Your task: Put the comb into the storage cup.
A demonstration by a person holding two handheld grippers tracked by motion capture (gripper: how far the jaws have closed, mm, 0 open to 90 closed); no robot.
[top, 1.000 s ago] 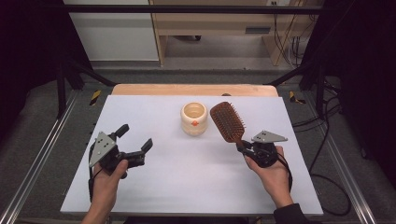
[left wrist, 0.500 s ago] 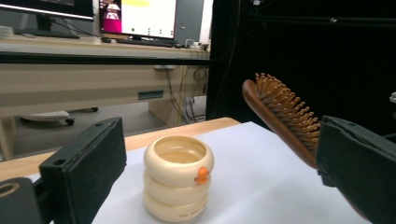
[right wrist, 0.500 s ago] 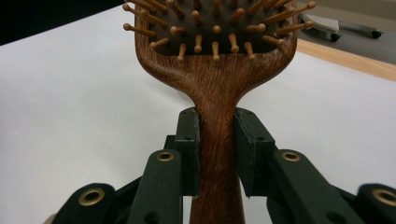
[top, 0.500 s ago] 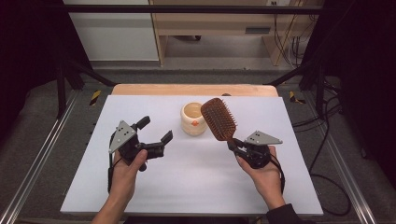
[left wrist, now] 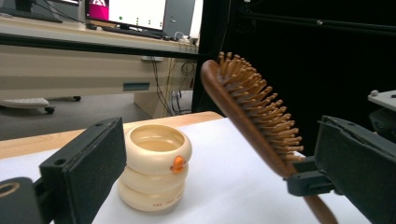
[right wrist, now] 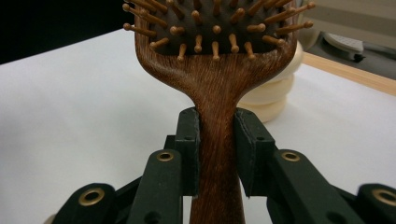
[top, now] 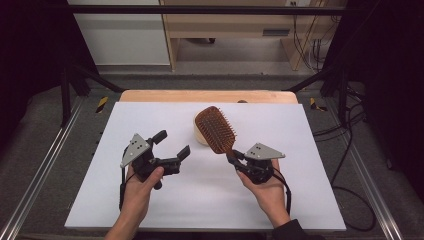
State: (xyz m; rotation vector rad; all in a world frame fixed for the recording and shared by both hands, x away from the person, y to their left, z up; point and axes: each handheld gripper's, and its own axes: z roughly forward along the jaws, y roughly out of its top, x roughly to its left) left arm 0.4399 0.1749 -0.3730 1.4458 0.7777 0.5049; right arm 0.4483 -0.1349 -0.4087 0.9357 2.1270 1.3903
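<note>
A brown wooden paddle hairbrush is lifted off the white table, bristles up, its head over the cream ringed cup. My right gripper is shut on the brush handle, both pads pressing the wood just below the head. My left gripper hovers to the left of the cup with its jaws wide apart and nothing between them. In the left gripper view the cream cup stands upright with a small orange knob, and the hairbrush tilts above it to the right.
The white table top has a wooden strip along its far edge. Metal rails run down both sides. Behind the table stand a desk and cables on the floor.
Both hands have drifted toward the table's middle. The brush head has swung left and now covers most of the cup. The left gripper has come closer to the cup, still open.
</note>
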